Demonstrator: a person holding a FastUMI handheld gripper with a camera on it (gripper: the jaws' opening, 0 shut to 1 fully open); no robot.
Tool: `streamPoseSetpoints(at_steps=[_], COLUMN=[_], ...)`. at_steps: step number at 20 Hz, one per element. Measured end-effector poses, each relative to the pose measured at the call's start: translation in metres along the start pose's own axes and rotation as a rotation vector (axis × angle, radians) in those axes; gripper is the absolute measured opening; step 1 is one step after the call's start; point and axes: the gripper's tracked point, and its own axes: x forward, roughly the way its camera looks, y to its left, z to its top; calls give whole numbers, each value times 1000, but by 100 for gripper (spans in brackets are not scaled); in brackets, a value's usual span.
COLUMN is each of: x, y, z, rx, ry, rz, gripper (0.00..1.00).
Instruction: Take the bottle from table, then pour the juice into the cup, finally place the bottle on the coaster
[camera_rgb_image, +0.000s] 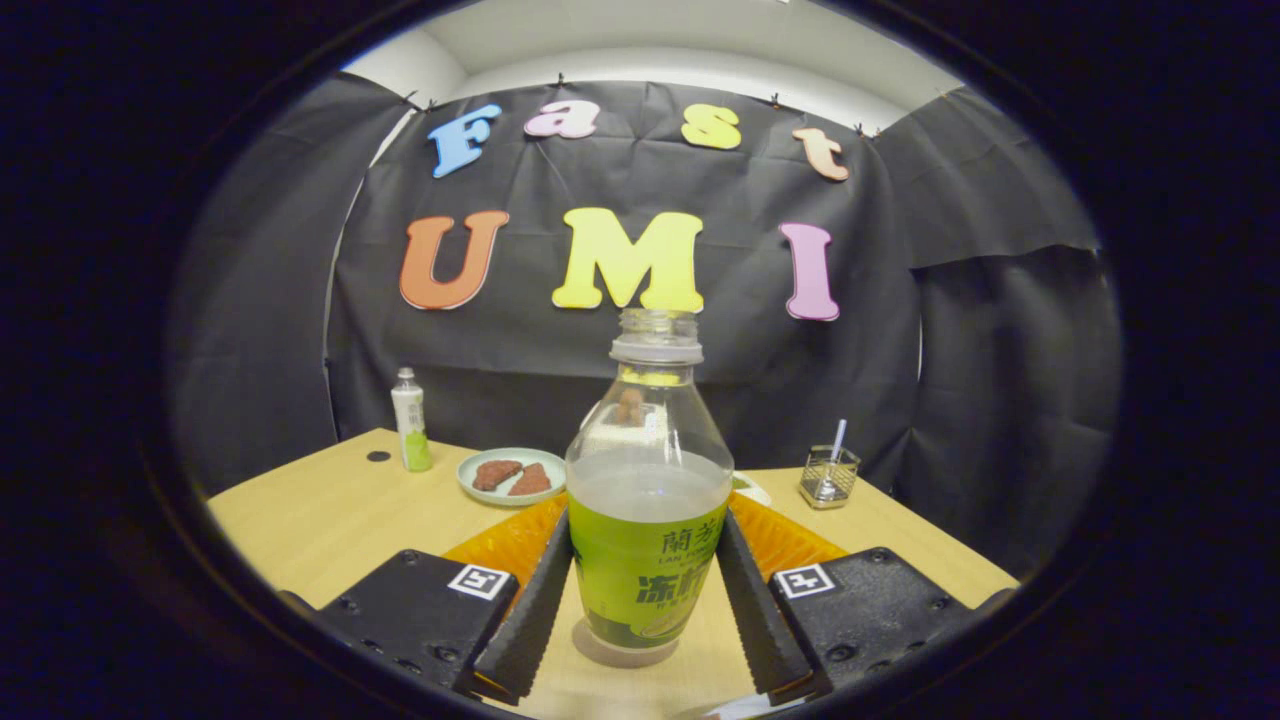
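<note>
An uncapped clear bottle with a green label stands upright on the wooden table, about half full of pale juice. It sits between the fingers of my gripper, and both fingertips lie against the label's sides, so the gripper is shut on it. The bottle's base rests on the table with a shadow under it. Just beyond the fingers lies an orange ribbed mat, partly hidden by the bottle. A pale rim peeks out behind the bottle's right shoulder; I cannot tell what it is.
Far left on the table stands a small white and green bottle, with a small dark disc beside it. A pale plate holds two brown pieces. A small glass holder with a stick stands at the far right.
</note>
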Motion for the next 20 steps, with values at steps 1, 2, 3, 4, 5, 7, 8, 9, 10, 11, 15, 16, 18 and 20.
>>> streamPoseSetpoints(at_steps=[1, 2, 3, 4, 5, 7, 8, 9, 10, 11, 15, 16, 18, 20], x=[0, 4, 5, 8, 9, 14, 16, 17, 19, 21, 31, 32, 36, 36], y=[-6, -8, -7, -6, -3, 4, 8, 9, 11, 13, 12, 11, 9, 8], z=[-9, -14, -13, -12, -14, -17, -19, -22, -26, -30, -47, -48, -50, -53], rx=[4, 7, -16, -43, -62, -73, -74, -72, -58, -42, -4, 0, 2, 10], ry=[1, 1, -8, -19, -1, 24, 30, 34, 39, 42, 55, 52, 50, 59], rz=[-7, -18, -26, -35, -35, -18, -18, -20, -20, -18, -39, -45, -51, -47], gripper=[82, 82, 82, 82, 82, 82, 82, 82, 82, 82, 82, 83, 86, 92])
